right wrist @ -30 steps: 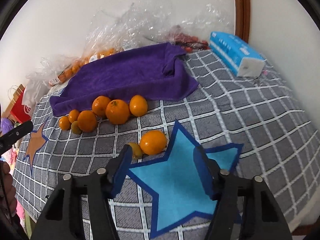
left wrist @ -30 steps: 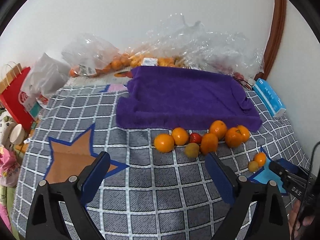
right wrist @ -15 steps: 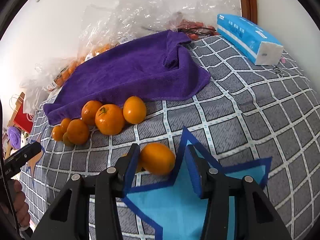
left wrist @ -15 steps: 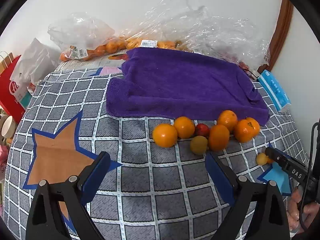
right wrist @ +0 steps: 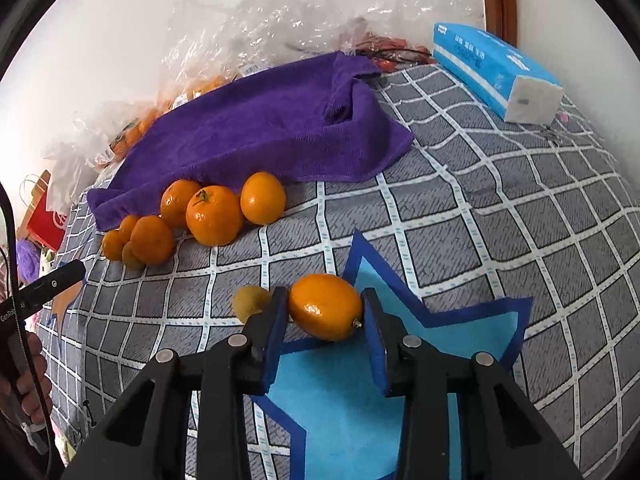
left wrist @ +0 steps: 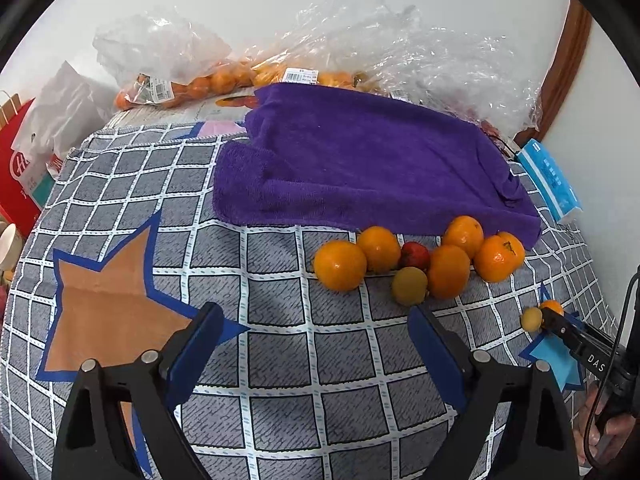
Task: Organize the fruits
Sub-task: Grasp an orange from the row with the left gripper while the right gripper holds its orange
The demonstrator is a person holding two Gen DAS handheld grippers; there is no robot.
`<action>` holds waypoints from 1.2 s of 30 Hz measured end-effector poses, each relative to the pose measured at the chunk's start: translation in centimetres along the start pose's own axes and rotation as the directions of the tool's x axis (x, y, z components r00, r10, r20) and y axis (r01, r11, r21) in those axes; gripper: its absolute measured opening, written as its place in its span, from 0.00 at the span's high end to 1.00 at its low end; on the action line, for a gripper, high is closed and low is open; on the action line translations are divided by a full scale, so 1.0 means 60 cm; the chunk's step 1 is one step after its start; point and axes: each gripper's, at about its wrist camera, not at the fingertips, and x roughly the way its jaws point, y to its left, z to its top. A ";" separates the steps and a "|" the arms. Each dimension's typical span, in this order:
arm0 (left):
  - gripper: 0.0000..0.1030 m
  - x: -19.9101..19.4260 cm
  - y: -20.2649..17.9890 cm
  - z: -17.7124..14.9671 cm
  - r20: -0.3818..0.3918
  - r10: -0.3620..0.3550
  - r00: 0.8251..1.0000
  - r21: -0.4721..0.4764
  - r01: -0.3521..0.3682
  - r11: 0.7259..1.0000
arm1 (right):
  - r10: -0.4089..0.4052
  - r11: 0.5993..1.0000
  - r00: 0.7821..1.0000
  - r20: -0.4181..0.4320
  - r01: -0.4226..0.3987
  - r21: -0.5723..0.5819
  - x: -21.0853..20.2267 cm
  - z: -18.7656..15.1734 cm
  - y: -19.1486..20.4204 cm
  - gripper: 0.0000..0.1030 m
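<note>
My right gripper (right wrist: 325, 320) has its pads on both sides of an oval orange fruit (right wrist: 325, 312) at the tip of the light blue star (right wrist: 360, 400); they look closed on it. A small yellow-green fruit (right wrist: 250, 301) lies just left of it. A cluster of oranges (right wrist: 214, 214) lies by the purple towel (right wrist: 260, 128). My left gripper (left wrist: 316, 344) is open and empty above the checked cloth, short of the cluster (left wrist: 416, 264), which also holds a small red fruit (left wrist: 415, 255). An orange star (left wrist: 108, 308) lies at its left.
Plastic bags of oranges (left wrist: 224, 76) line the back wall. A blue tissue pack (right wrist: 496, 68) lies at the right rear. A red paper bag (left wrist: 16, 176) stands off the table's left side. The checked cloth (right wrist: 500, 208) covers the table.
My right gripper has moved forward and narrowed around the oval orange fruit. My left gripper has moved forward, closer to the cluster, and stays open.
</note>
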 end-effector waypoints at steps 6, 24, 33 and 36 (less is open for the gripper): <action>0.24 0.021 0.001 0.015 -0.007 0.007 1.000 -0.003 -0.007 1.000 | -0.020 1.000 1.000 0.015 0.020 0.000 -0.015 0.001 -0.008 0.65; 0.67 0.066 -0.019 0.031 -0.036 0.001 0.999 0.051 0.001 0.999 | -0.041 0.999 0.999 0.035 0.041 0.012 -0.030 0.016 -0.009 0.65; 0.67 0.034 -0.007 0.038 -0.007 -0.002 1.000 0.037 0.002 0.999 | -0.034 0.999 0.997 0.062 0.035 -0.018 -0.050 0.033 0.026 0.65; 0.67 0.019 -0.006 0.040 0.005 -0.006 1.000 0.031 0.006 1.000 | -0.035 0.999 0.997 0.074 0.038 -0.035 -0.058 0.037 0.040 0.65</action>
